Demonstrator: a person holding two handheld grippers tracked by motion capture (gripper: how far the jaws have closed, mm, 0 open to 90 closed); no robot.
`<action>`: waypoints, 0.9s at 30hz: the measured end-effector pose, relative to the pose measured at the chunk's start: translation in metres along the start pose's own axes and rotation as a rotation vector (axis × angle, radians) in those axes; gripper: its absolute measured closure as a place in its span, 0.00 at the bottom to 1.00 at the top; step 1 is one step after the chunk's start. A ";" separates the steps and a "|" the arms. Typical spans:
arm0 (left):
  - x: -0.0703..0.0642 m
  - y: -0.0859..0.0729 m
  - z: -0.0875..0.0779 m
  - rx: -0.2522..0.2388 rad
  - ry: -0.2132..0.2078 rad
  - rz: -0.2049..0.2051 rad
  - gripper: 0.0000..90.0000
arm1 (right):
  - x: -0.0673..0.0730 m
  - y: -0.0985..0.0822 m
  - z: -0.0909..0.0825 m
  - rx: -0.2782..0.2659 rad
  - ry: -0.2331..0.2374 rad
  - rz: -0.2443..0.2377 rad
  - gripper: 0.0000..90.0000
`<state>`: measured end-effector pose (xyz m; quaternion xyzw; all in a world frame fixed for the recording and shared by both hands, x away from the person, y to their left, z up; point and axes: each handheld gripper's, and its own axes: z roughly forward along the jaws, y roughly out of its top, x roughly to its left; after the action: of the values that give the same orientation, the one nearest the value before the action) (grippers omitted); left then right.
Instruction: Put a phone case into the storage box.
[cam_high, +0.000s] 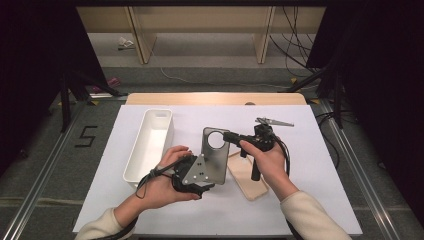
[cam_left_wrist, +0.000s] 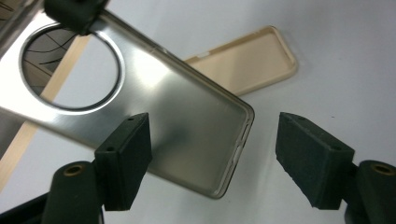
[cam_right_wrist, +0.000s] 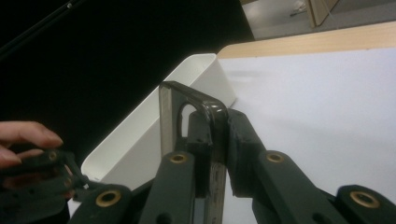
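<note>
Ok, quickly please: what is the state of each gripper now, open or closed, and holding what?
Left gripper: open, its pads apart, not pressing the silver phone case.
Right gripper: closed on the silver phone case, at the end with the round hole.

On the counter (cam_high: 310, 165), the bin (cam_high: 150, 145) lies left; the flat case (cam_high: 248, 177) lies right of it, beneath the raised metal case (cam_high: 216, 155).

So my right gripper (cam_high: 231, 136) is pinching the far end of this silver phone case (cam_high: 214, 155) by the round cutout, lifted off the table (cam_high: 300, 165). Left gripper (cam_high: 192, 175) sits under its near end. Beige case (cam_high: 247, 176) lies flat underneath, white bin (cam_high: 149, 145) off left.
</note>
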<state>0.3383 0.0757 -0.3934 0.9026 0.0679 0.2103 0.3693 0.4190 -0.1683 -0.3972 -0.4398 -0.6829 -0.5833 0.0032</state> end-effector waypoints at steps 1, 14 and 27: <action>0.002 -0.001 -0.002 -0.001 0.010 -0.004 0.30 | 0.000 0.001 -0.001 -0.004 -0.007 -0.011 0.91; 0.024 -0.009 -0.012 -0.073 0.135 -0.209 0.27 | 0.000 0.001 -0.004 0.002 0.015 -0.085 0.91; 0.037 -0.016 -0.018 -0.171 0.158 -0.415 0.32 | 0.005 0.000 -0.009 -0.008 0.014 -0.167 0.91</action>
<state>0.3644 0.1090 -0.3804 0.8155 0.2625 0.2050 0.4732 0.4113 -0.1730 -0.3915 -0.3771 -0.7150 -0.5872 -0.0421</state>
